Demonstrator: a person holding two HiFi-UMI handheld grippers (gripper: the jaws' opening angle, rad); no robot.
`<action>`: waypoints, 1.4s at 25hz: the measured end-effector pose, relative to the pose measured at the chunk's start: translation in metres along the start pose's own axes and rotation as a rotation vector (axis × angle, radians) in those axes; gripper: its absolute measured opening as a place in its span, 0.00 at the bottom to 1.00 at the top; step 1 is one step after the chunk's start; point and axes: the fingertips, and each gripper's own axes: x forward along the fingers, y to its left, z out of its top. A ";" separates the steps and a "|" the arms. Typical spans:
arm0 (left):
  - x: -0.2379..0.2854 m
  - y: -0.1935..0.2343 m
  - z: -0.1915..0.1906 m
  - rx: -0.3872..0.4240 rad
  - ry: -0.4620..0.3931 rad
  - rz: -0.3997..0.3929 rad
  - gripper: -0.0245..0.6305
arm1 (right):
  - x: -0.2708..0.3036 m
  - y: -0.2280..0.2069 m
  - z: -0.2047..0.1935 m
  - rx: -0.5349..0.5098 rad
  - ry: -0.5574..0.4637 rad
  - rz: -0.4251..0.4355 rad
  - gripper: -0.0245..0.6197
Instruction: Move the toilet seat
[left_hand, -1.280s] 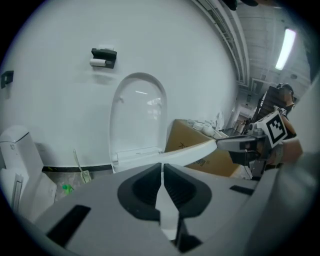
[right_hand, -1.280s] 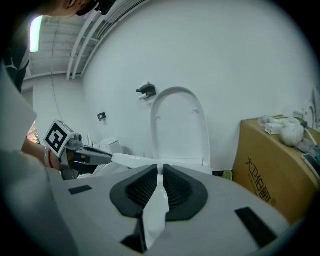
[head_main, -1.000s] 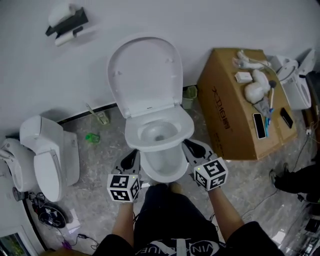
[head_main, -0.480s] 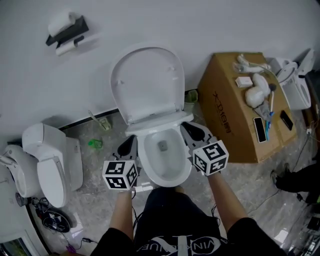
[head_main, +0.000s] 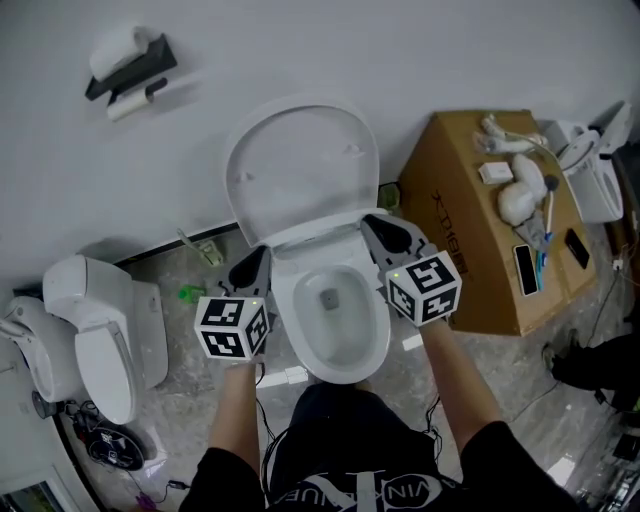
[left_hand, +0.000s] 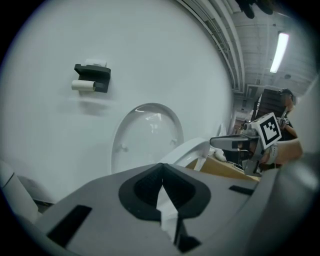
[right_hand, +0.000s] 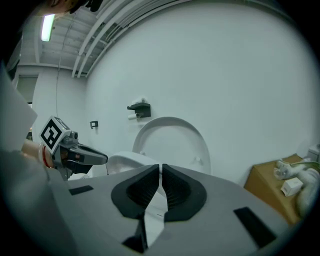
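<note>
While a second toilet (head_main: 95, 330) stands at far left below a wall-mounted paper holder (head_main: 128, 62), the left gripper (head_main: 252, 268) sits by the left flank of the bowl (head_main: 372, 335), its jaws fully together on nothing. The toilet seat (head_main: 318, 238) lies just to its right, tilted partway up between the bowl and the upright lid (head_main: 300, 165), with its long axis running away from the person toward the wall. The right gripper (head_main: 385, 232) flanks the seat's other side, its jaws closing to a slit with nothing between them. Both look equally near, so the move probably calls for pushing rather than pinching. A cardboard box (head_main: 470, 250) stands close on the right, crowding that arm.
</note>
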 end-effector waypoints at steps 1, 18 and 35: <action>0.004 0.003 0.003 0.006 -0.001 0.000 0.04 | 0.005 -0.003 0.003 -0.002 -0.003 -0.002 0.08; 0.057 0.055 0.042 -0.016 -0.043 0.047 0.04 | 0.081 -0.037 0.037 -0.056 0.012 -0.050 0.07; 0.083 0.075 0.056 -0.043 -0.062 0.051 0.04 | 0.113 -0.055 0.047 -0.023 -0.018 -0.098 0.06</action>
